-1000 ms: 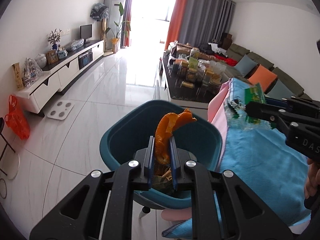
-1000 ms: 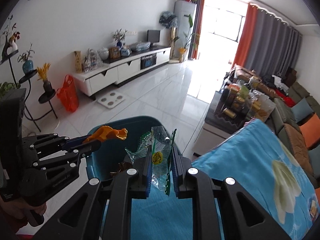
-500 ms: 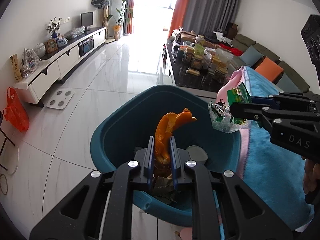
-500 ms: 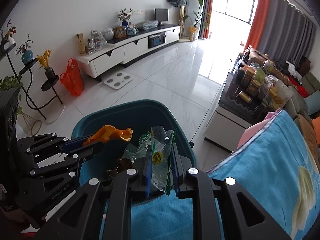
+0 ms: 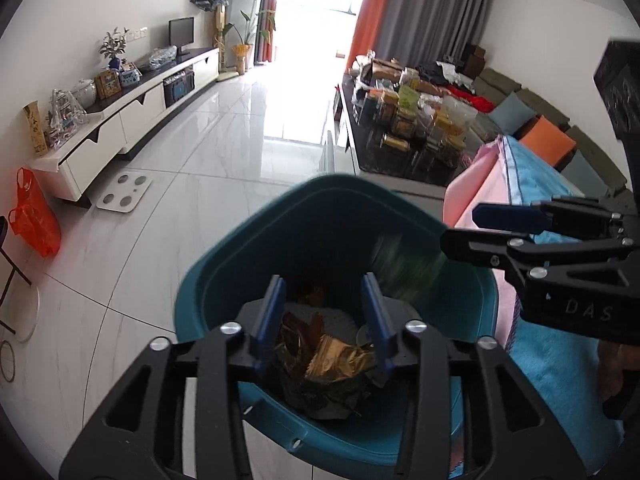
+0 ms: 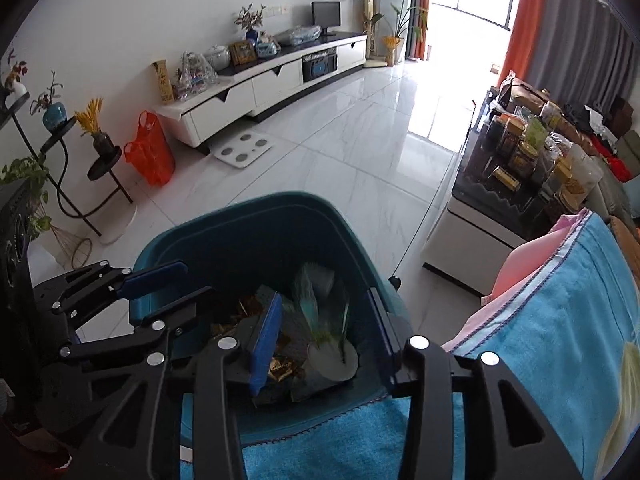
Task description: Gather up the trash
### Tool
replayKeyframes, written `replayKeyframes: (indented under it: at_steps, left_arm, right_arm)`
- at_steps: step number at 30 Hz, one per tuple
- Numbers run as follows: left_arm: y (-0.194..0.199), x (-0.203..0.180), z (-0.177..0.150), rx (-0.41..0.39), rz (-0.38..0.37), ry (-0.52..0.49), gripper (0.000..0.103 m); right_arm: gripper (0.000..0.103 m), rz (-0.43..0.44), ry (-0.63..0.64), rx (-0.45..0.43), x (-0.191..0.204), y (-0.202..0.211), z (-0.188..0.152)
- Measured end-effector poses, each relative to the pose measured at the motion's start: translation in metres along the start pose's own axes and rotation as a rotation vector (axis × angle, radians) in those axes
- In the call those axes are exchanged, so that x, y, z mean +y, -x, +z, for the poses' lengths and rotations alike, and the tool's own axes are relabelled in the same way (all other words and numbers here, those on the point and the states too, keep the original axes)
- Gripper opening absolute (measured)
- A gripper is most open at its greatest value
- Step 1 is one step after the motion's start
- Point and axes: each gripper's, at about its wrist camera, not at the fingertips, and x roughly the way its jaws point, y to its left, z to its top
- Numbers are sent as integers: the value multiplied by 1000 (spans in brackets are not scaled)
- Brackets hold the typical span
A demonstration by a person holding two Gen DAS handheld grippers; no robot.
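Both the left hand-held gripper (image 5: pixel 323 316) and the right hand-held gripper (image 6: pixel 325 332) are opening above the teal bin (image 5: pixel 248 240), nothing between their jaws. A blurred wrapper (image 6: pixel 320 312) drops inside the bin. This looks like the release step; next, likely a return for more trash.

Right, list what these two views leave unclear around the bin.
- Falling wrapper: left wrist view, motion blur hides its print.
- Teal bin floor: right wrist view, covered by trash and the opening right gripper.
- Near rim: left wrist view, behind the opening left gripper.
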Motion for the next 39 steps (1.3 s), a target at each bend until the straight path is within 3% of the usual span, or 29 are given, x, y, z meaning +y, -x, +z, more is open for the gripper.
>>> replayKeyframes:
  at_steps: [8,15,20,23,29,34,39]
  left_arm:
    - [31,12,0,-50,23,24,52]
    - [62,5,-1,-101,-3,5,62]
    - [87,-7,2,-147,-30,-17,71]
    - [104,-22,3,-176,-60,-40,77]
    - [132,-64,3,-221,-134,-108,85]
    - [155,-111,-2,-259,-201,-184,96]
    - [175,-157,-13,-287,-266,-250,97]
  right_arm:
    - [48,1,-30,-34,-6,14,-3]
    - [56,-16,-70,-102,-17,46,-14]
    - [67,-47,-101,-167,-29,76,-28]
    - [77,-86,-136,-215,-39,98,-41]
    - [88,-172,-204,-277,-62,133,-74]
    - [95,-261,-279,-339,-83,167,-108]
    - [96,-341,-341,-376,-100,196,-142]
